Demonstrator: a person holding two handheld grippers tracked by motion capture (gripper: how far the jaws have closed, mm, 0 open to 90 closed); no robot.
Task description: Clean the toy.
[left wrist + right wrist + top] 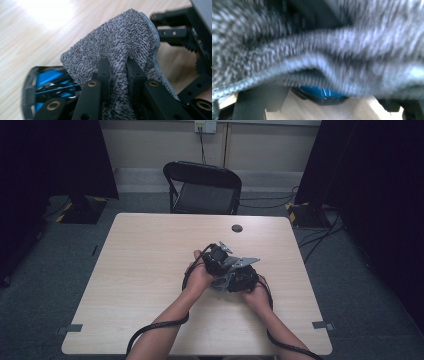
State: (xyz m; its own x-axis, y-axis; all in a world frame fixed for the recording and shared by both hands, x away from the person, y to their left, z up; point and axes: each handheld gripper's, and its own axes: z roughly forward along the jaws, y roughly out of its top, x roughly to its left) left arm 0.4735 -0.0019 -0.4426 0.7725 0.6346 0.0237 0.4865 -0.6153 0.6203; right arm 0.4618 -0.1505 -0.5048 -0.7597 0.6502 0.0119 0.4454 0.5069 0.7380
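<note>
Right now your two hands meet over the middle of the table (150,250), with the left gripper (216,256) and the right gripper (242,279) pressed close against each other. In the left gripper view your left tongs are clamped on a fold of the grey terry cloth (117,42); the cloth bunches up between the jaws and stands above them, hiding much of what lies beyond. Just beneath and to the side of it sits a black-and-blue object (47,85), partly covered by the cloth. The other gripper's black frame stands close in at the upper right of that view. In the right gripper view the cloth (317,57) hangs blurred right across the lens, with the blue object (319,93) peeking out under its edge; your right tongs stand wide, though whether they press on the cloth you cannot tell. Beyond the table, a black folding chair (202,187) faces you, and a small dark round cap (237,228) marks the tabletop's far edge. Cables trail off both wrists toward you.
</note>
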